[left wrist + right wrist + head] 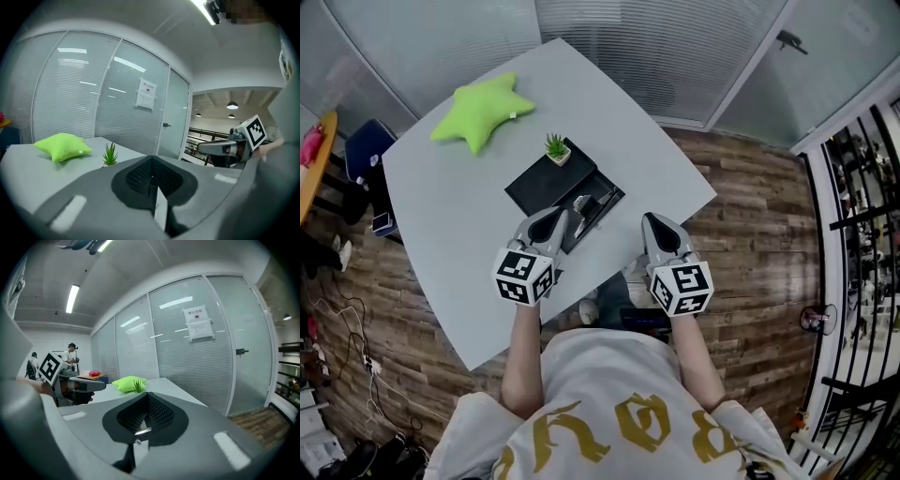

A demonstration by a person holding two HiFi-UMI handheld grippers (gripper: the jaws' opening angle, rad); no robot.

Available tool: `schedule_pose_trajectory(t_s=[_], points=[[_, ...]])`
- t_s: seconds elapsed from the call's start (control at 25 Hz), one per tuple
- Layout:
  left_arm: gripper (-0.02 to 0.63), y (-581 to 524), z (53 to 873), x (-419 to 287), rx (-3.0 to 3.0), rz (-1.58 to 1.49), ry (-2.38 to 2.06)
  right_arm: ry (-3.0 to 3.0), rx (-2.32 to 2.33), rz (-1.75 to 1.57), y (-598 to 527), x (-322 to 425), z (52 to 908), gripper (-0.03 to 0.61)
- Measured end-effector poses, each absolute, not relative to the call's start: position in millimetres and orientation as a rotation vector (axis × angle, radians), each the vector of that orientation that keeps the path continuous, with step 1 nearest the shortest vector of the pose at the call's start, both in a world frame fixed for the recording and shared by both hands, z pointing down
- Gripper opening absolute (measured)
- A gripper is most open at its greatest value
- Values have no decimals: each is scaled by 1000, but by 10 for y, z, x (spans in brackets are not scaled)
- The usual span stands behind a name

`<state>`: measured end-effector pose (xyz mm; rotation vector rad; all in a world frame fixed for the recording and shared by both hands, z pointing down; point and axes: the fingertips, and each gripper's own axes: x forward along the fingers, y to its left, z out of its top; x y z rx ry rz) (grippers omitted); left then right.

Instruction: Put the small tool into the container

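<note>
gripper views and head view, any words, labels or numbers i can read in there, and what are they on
Paper notice on the glass wall: a heading and smaller print, too small to read in either gripper view.
Shirt: large gold ornate letters, seen from above and partly cut off, not surely readable.
Marker cubes: black-and-white square patterns only, no words.

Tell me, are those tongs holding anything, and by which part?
Nothing is held: the left tongs and the right tongs are both closed on empty air.

near corner of container [536, 185] behind left claw [551, 221], small tool [582, 203] indistinct
</note>
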<state>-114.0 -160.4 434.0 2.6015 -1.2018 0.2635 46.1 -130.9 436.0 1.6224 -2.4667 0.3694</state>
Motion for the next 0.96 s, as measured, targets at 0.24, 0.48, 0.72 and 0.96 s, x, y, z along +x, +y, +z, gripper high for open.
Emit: schedule_pose_trajectory(t_s=[0.24, 0.48, 0.72, 0.96], points=[[2, -1588, 4319, -1163, 2578, 214, -1185, -2482, 1603, 361, -1271, 405, 4346, 21], [2, -1575, 4351, -1140, 2588, 253, -1174, -2520, 1570, 322, -1228, 327, 4276, 21], [0, -1612, 4385, -1160, 2575, 253, -1167, -2511, 1563, 318, -1234, 310, 4281, 21], [0, -1622, 4574, -1185, 2526, 281, -1152, -2477, 1574, 328, -1183, 324, 4327, 21]])
